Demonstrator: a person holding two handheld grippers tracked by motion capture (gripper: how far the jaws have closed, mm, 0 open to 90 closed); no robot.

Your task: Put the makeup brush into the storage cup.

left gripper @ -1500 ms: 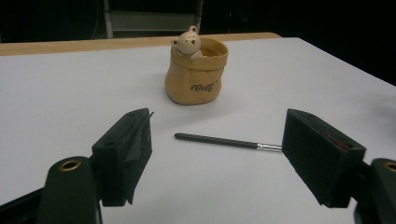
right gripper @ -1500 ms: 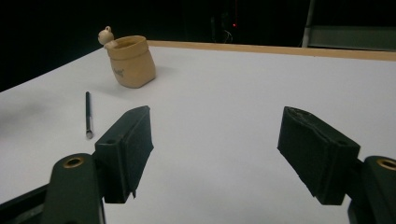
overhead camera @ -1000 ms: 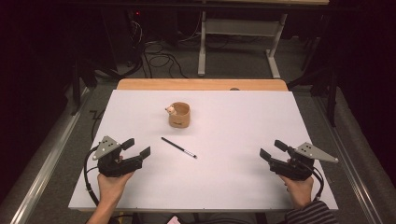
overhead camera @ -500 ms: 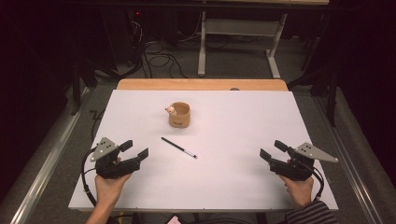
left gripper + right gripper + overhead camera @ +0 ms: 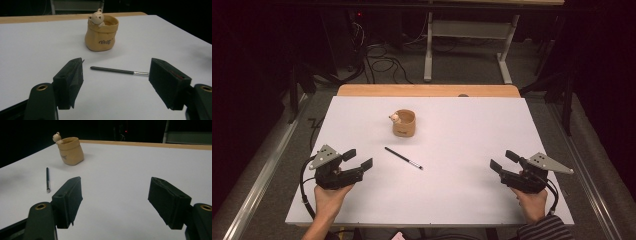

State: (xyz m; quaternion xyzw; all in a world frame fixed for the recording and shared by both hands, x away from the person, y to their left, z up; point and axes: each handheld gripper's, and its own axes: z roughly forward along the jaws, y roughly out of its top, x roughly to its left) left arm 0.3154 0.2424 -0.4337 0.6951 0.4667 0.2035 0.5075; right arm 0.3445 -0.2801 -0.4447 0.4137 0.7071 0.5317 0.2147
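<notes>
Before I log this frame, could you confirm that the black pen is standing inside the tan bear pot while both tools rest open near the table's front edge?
Not quite: the black pen lies flat on the white table, in front of the tan bear pot and apart from it, as the high view shows. The rest holds: the left tool and right tool are open near the front edge.

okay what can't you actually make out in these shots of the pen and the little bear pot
- Inside of the pot: hidden by its own rim in both claw views; too small in the high view.
- Lettering on the pot: too small to read.
- Pen: its metal end is cut off behind the left claw's jaw in the left claw view.
</notes>
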